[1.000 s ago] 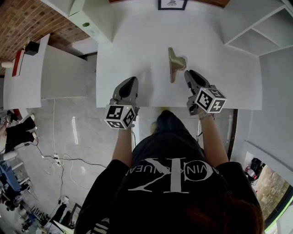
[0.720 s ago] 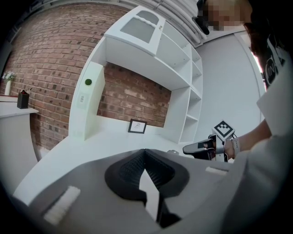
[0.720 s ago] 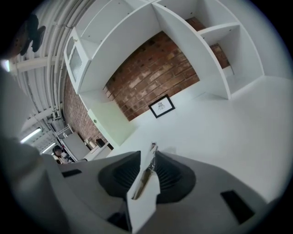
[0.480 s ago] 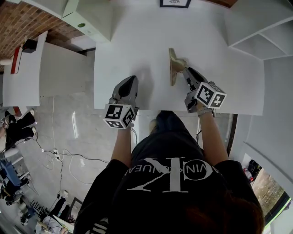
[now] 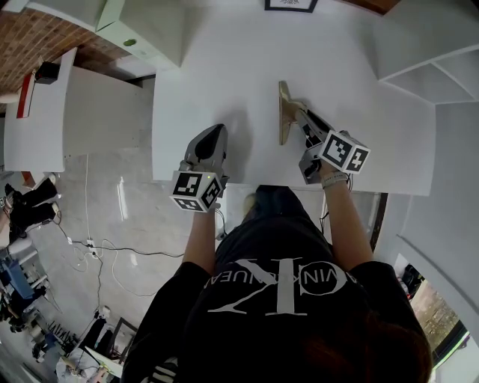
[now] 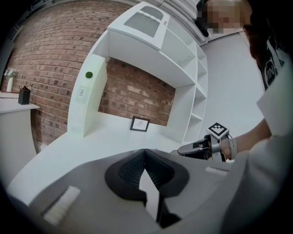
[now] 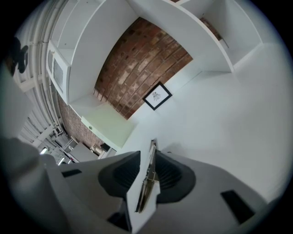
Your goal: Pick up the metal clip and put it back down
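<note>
The metal clip (image 5: 283, 112) is a brass-coloured strip that stands on edge on the white table (image 5: 224, 60), right of centre. My right gripper (image 5: 299, 114) has come at it from the right. In the right gripper view the clip (image 7: 149, 178) runs edge-on between the two dark pads, and the right gripper (image 7: 147, 157) is shut on it. My left gripper (image 5: 212, 135) rests near the table's front edge, shut with nothing in it; its pads meet in the left gripper view (image 6: 145, 153). That view also shows the right gripper (image 6: 192, 148) at the right.
A small framed picture (image 5: 290, 5) leans against the brick back wall. White shelving (image 5: 426, 45) stands at the right and a white cabinet (image 5: 142, 34) at the left. The table's front edge lies just behind both grippers.
My right gripper has moved forward and left to the clip and its jaws have narrowed around it. The left gripper has stayed where it was.
</note>
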`<state>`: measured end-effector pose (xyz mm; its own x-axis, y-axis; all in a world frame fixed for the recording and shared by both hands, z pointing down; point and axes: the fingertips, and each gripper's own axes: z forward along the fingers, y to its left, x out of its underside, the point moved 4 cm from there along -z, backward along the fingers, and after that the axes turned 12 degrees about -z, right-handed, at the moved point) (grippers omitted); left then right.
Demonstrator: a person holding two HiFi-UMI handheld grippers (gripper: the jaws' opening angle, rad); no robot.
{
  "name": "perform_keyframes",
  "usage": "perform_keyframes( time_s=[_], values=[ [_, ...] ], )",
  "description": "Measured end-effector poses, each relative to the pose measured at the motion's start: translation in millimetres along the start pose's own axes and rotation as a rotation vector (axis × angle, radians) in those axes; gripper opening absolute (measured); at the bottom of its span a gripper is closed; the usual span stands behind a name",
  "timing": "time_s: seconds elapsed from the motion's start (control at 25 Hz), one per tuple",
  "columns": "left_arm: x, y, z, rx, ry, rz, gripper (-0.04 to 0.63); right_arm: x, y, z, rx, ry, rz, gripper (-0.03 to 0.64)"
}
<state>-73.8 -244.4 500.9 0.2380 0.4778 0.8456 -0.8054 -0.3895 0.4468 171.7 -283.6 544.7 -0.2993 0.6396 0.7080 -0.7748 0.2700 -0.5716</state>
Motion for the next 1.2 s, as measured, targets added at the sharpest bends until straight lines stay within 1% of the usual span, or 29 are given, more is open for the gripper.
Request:
perform_keyframes(
  time_s=[0.28,0.44,0.48,0.52,0.68,0.84,1.0,1.2],
  values=[
    [1,-4,0,-0.011,-0.003,-0.001,0.009,2,-3,4,0.005,0.064,0.042,0.066],
    [-1,-3,-2,-0.021,-0.010,-0.006,0.011,4,-4,7,-0.001,0.083,0.081,0.066],
    [-1,-3,-3,-0.023,-0.012,-0.009,0.009,5,-5,7,0.001,0.088,0.088,0.064],
    [-2,-2,-5,-0.026,-0.014,-0.011,0.009,5,-5,7,0.002,0.090,0.096,0.049],
    [-3,2,-10,-0.035,-0.020,-0.015,0.011,5,-4,8,-0.003,0.078,0.132,0.038],
    [-3,3,-14,-0.040,-0.022,-0.017,0.011,5,1,7,-0.011,0.073,0.119,0.035],
    [-5,6,-17,-0.038,-0.029,-0.017,0.009,2,4,8,-0.018,0.039,0.129,0.034],
    [-6,10,-22,-0.034,-0.034,-0.019,0.009,0,12,6,-0.020,0.016,0.097,0.032]
  ],
)
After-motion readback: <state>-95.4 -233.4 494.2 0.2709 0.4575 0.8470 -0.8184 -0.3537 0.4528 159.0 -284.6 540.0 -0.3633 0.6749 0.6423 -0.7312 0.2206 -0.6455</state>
